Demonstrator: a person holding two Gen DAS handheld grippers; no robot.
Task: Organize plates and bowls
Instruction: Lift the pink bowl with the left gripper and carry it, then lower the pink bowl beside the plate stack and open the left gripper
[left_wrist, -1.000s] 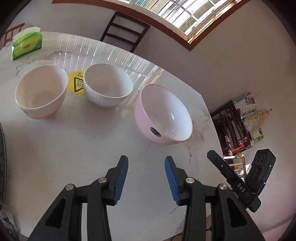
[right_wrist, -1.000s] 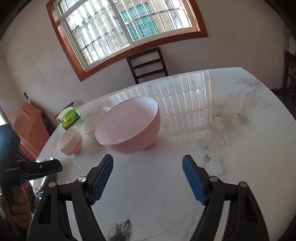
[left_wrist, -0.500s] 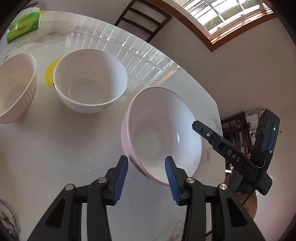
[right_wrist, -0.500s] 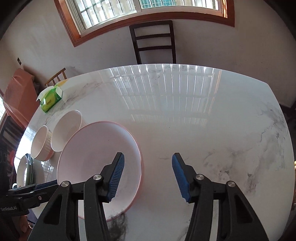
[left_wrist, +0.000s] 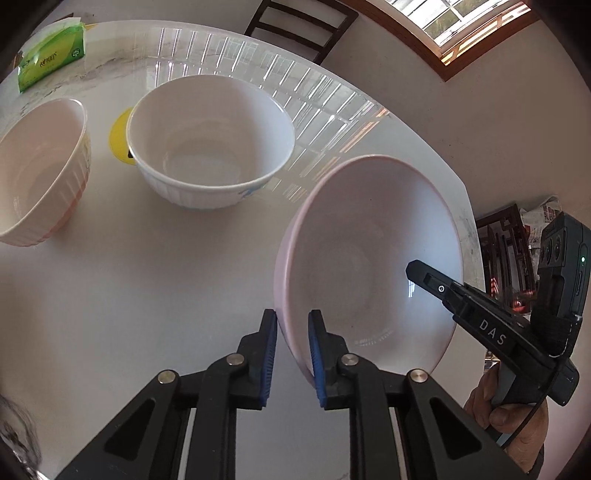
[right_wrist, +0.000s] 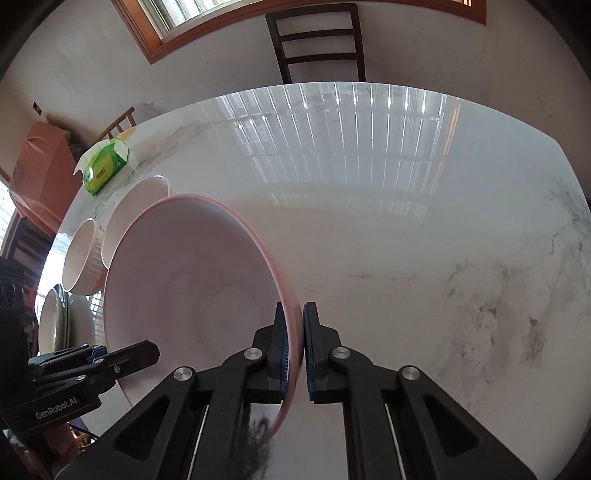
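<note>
1. On the far left of the table (left_wrist: 110, 295) I see the tissue pack (left_wrist: 51, 59), and nearer to me the ribbed bowl (left_wrist: 40, 173). They have not moved; only my view came closer to them.
2. Right of it stands the white bowl (left_wrist: 210, 140), with a yellow sticker (left_wrist: 120, 136) just behind it.
3. The pink bowl (left_wrist: 369, 258) is the nearest one, at the right. A second ago it stood free; now both tools are at its rim.
4. My left hand-held gripper (left_wrist: 291, 354) was half open and is closing now. The left rim of the bowl is between the pads; the inner pad touches it, the outer one seems still a little apart.
5. My right hand-held gripper (right_wrist: 295, 350) was wide before. Now it is narrow and clamps the right rim.
6. I judge that the two-sided grip is almost ready, so the lift and nesting into another bowl can follow.
</note>
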